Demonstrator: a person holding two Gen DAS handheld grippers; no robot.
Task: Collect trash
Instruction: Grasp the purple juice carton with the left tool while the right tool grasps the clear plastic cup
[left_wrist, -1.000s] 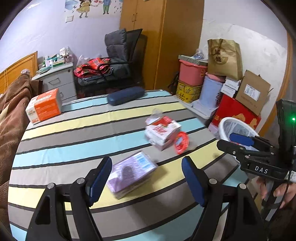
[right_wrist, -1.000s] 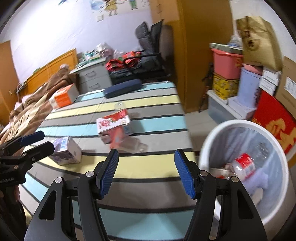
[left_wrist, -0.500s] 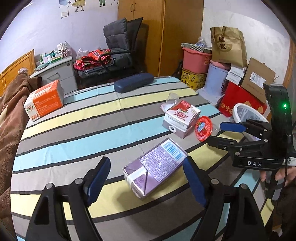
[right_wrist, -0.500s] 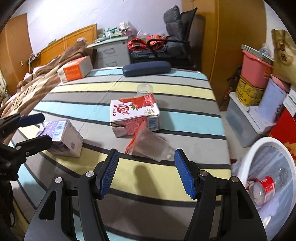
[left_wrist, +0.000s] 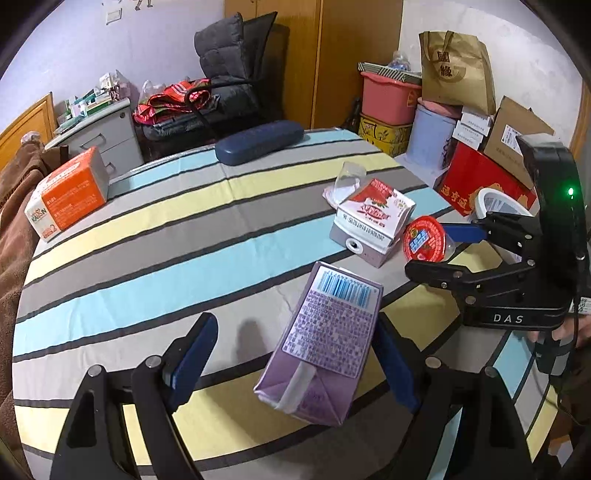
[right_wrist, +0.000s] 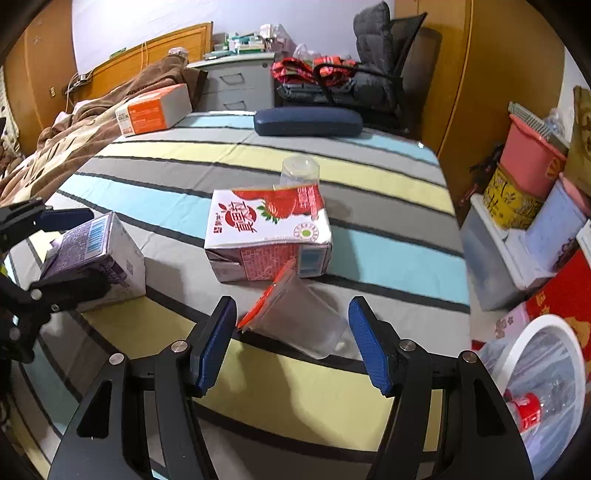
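A purple carton (left_wrist: 325, 347) lies on the striped bed between the open jaws of my left gripper (left_wrist: 295, 362), against the right finger. It also shows in the right wrist view (right_wrist: 92, 258). A red strawberry carton (left_wrist: 373, 221) (right_wrist: 266, 240) lies further in. A clear plastic cup with a red lid (right_wrist: 299, 317) (left_wrist: 424, 238) lies on its side between the open jaws of my right gripper (right_wrist: 293, 339), untouched. A second clear cup (right_wrist: 299, 171) stands behind the red carton. A white trash bin (right_wrist: 532, 339) holding a bottle stands beside the bed.
An orange box (left_wrist: 66, 195) and a dark blue case (left_wrist: 258, 142) lie at the bed's far side. A brown blanket (right_wrist: 74, 136) lies along the left. Stacked boxes, tubs and a paper bag (left_wrist: 458, 70) stand by the wardrobe. A chair and drawers stand behind.
Both grippers have moved forward and down toward the bed. The purple carton now sits between the left jaws, the lidded cup between the right jaws. Both stay open.
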